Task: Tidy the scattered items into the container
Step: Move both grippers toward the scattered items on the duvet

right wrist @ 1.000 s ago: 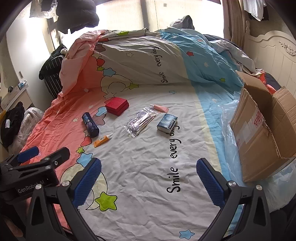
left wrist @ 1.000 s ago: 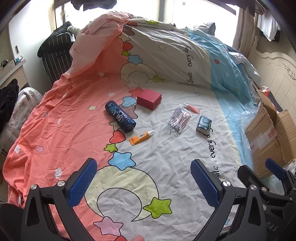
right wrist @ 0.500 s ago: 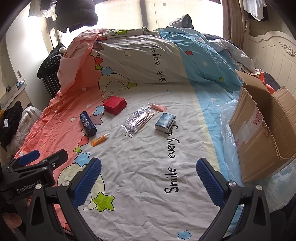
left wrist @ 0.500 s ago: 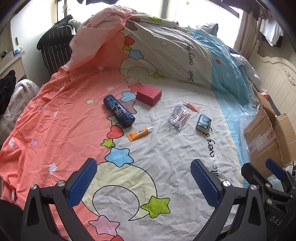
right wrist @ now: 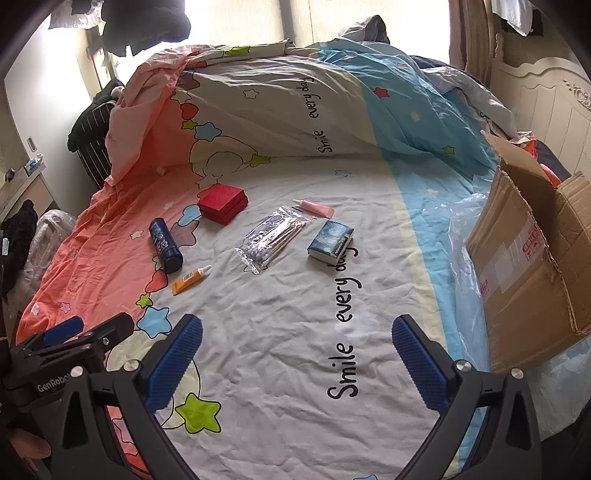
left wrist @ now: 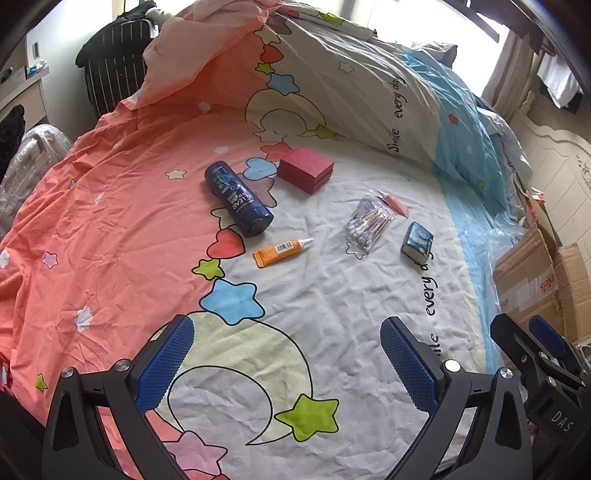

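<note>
cardboard box (right wrist: 524, 254) — crinkled bedsheet (right wrist: 295, 332)

1. A bed (right wrist: 295, 369) with a star-patterned sheet fills the room.
2. Bright windows (right wrist: 369, 18) glow behind it.
3. A cream carved headboard (right wrist: 546, 96) stands at the right.
4. A desk (left wrist: 18, 85) sits by the left wall.

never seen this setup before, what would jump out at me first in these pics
First, the bright cartoon bedsheet printed with stars and "Smile every day". A loose scatter lies mid-bed: a dark blue bottle beside a red box, an orange tube, a bag of cotton swabs, a pink tube and a small blue pack. An open cardboard box waits at the bed's right edge.
</note>
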`<action>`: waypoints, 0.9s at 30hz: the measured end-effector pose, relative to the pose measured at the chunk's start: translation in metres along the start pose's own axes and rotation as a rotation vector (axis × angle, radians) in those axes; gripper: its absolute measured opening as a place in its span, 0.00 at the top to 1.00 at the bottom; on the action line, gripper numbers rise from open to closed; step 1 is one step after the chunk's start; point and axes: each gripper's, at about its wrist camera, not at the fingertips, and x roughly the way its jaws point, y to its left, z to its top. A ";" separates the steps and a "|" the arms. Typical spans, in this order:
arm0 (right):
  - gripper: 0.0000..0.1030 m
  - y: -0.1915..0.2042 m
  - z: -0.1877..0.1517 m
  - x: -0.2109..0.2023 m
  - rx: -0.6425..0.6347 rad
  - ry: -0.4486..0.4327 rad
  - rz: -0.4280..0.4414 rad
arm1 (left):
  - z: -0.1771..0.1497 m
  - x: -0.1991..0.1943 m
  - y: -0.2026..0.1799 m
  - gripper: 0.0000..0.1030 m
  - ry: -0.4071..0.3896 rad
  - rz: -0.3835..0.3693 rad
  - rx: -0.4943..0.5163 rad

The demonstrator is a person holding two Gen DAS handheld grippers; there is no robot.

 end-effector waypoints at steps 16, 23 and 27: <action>0.00 0.007 0.028 0.044 -0.038 0.040 0.019 | 0.025 0.048 -0.010 0.00 0.033 0.055 0.054; 0.00 0.005 0.045 0.063 -0.047 0.053 0.020 | 0.037 0.067 -0.022 0.00 0.021 0.067 0.136; 0.00 0.005 0.056 0.075 -0.050 0.057 0.021 | 0.042 0.079 -0.025 0.00 0.017 0.075 0.165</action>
